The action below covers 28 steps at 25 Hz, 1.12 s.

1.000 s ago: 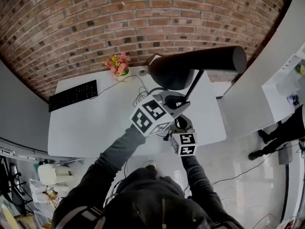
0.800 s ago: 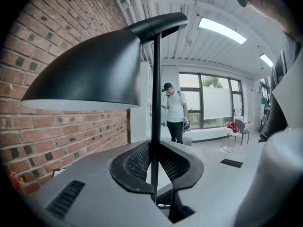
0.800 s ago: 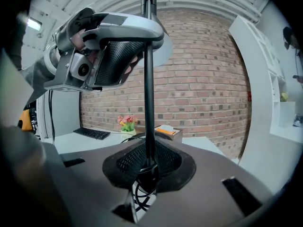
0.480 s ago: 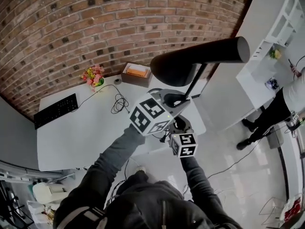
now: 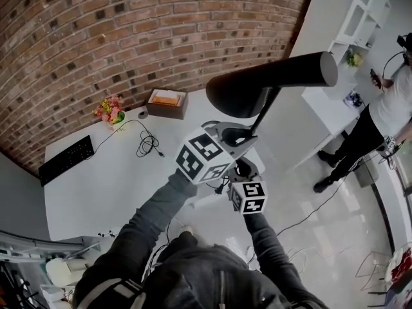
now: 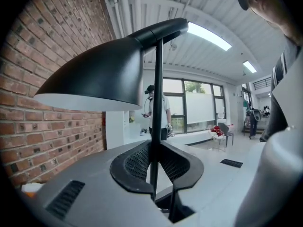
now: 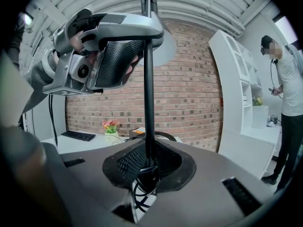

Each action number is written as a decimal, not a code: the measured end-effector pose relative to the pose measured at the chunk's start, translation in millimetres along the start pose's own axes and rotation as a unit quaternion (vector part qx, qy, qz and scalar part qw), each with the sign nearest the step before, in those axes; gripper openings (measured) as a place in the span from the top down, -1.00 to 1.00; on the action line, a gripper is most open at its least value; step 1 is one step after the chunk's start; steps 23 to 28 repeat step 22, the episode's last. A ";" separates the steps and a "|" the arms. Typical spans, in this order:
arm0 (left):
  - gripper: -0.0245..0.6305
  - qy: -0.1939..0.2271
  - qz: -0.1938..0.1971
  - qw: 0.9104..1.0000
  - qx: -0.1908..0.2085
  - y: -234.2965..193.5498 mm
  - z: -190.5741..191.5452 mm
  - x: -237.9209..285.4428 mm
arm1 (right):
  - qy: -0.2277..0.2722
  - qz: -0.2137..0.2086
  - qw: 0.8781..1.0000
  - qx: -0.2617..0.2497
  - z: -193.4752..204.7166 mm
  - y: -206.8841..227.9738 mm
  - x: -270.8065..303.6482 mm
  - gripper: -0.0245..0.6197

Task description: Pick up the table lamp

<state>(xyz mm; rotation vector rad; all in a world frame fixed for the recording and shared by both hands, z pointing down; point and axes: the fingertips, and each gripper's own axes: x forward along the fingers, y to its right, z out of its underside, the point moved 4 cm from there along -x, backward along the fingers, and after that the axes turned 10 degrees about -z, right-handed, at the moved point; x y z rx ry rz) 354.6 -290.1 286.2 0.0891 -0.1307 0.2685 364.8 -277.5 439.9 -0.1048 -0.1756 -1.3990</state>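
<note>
Both grippers hold the black table lamp in the air, off the white table. Its thin stem runs down from the long shade into the jaws. My left gripper is shut on the stem, higher up. In the left gripper view the stem stands pinched between that gripper's pads, under the shade. My right gripper is shut on the stem lower down. In the right gripper view the stem rises from those jaws, with coiled cable below. The lamp's base is hidden.
On the table lie a keyboard, a pot of flowers, an open box and a loose cable. Behind it is a brick wall. A person stands by white shelves at right.
Both grippers have carried the lamp up and away from the table. In the head view the table has slid to the left, and more floor and shelving shows at right. Both grips are unchanged.
</note>
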 end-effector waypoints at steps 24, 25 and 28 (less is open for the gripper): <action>0.77 -0.011 -0.013 1.000 -0.004 -6.3 11.8 -6.9 | -0.004 -0.009 1.000 0.002 10.7 -8.6 5.8 0.77; 0.77 -0.011 -0.013 1.000 -0.004 -6.3 11.8 -6.9 | -0.004 -0.009 1.000 0.002 10.7 -8.6 5.8 0.77; 0.77 -0.011 -0.013 1.000 -0.004 -6.3 11.8 -6.9 | -0.004 -0.009 1.000 0.002 10.7 -8.6 5.8 0.77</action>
